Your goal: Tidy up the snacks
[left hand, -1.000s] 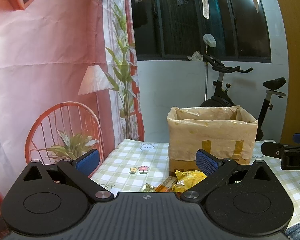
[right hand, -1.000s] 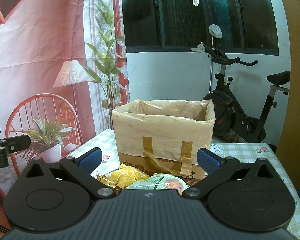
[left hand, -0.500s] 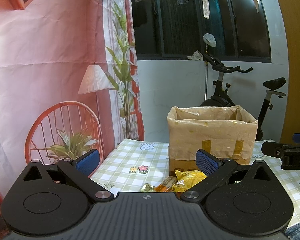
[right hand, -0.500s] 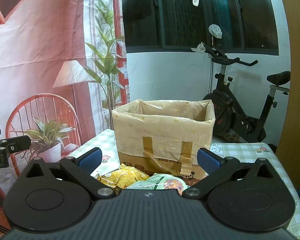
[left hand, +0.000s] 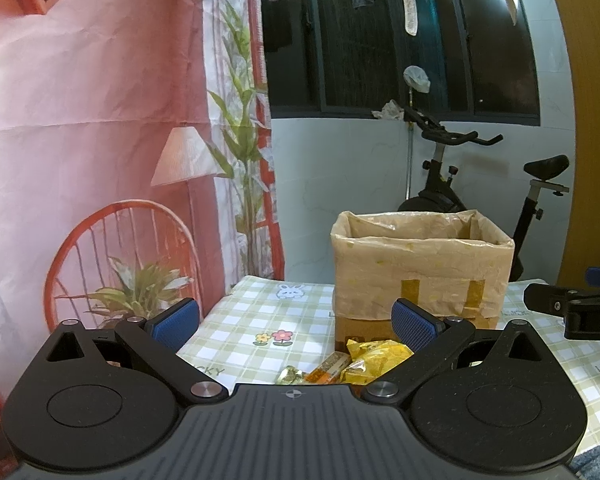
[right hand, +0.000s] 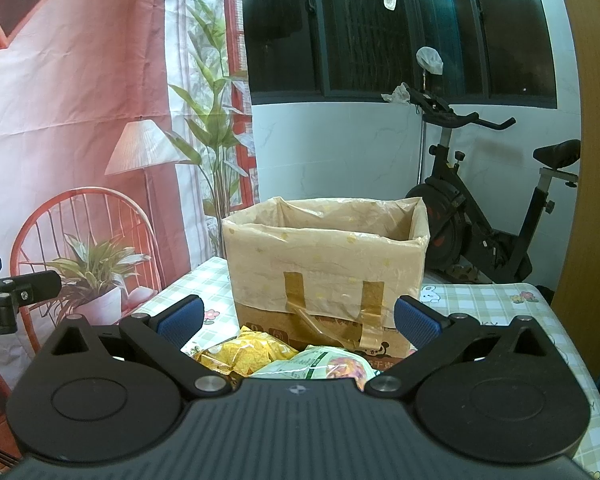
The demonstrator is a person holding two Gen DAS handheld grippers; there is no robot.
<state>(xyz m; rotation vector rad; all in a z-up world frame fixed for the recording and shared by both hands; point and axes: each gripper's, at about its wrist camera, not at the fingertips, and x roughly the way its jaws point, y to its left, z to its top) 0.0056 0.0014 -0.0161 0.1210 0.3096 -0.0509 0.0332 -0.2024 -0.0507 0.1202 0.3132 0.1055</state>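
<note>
1. The left gripper (left hand: 295,322) and right gripper (right hand: 298,320) are spread wide, and nothing is held
2. The yellow packet (right hand: 246,354) and green packet (right hand: 320,366) lie before the box (right hand: 326,264)
3. The packets look light, soft and crinkly, so they are best pinched at the middle

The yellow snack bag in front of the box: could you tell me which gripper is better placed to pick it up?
Probably the left gripper: its open jaws frame the yellow snack bag, while the right gripper centres on the green packet.

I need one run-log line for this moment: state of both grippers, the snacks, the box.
left gripper: open, holds nothing | right gripper: open, holds nothing | yellow snack packet, green snack bag: on tablecloth before lined cardboard box
</note>
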